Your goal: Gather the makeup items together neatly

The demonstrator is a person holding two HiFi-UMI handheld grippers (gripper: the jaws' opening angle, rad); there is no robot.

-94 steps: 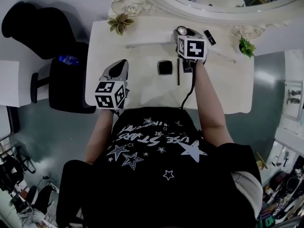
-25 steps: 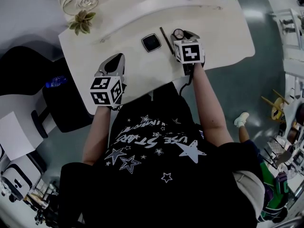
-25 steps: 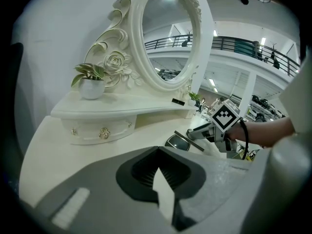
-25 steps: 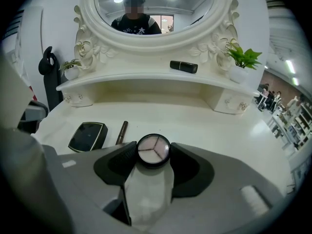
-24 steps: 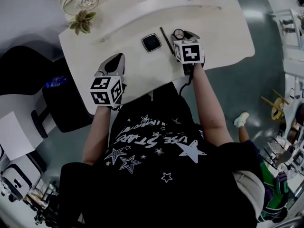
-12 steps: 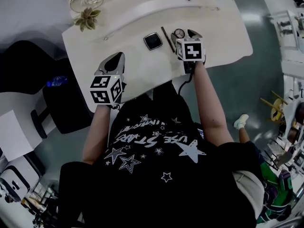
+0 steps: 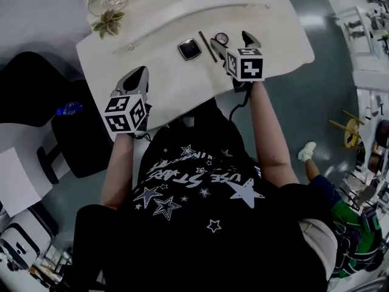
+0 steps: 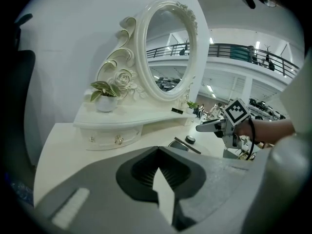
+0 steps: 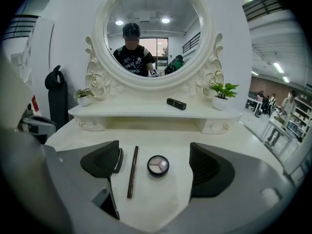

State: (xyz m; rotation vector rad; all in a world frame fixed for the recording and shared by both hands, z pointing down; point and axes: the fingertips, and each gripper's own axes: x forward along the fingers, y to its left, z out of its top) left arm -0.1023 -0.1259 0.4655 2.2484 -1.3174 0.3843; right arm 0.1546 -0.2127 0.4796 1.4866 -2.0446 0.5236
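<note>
My right claw [image 7: 233, 41], jaws just spread and empty, hangs over the eyeshadow [image 9: 158, 165]; my left claw [image 8: 158, 155] is pressed together. A careless dip could knock the pencil [image 9: 132, 172] at nine o'clock.

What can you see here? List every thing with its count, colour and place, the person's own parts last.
dressing table: one, white, beneath everything
mirror: one, white frame, behind the shelf
left potted plant: one, green, shelf's left end
right potted plant: one, green, shelf's right end
lipstick: one, black, on the shelf
square compact: one, black, tabletop, left of the pencil
pencil: one, dark, tabletop
round eyeshadow pot: one, black-rimmed, right of the pencil
chair: one, black, left of the table
bottle: one, blue, by the chair
left hand-held gripper: one, grey, shut, empty
right hand-held gripper: one, grey, jaws just opened, gripping nothing, over pencil and pot
</note>
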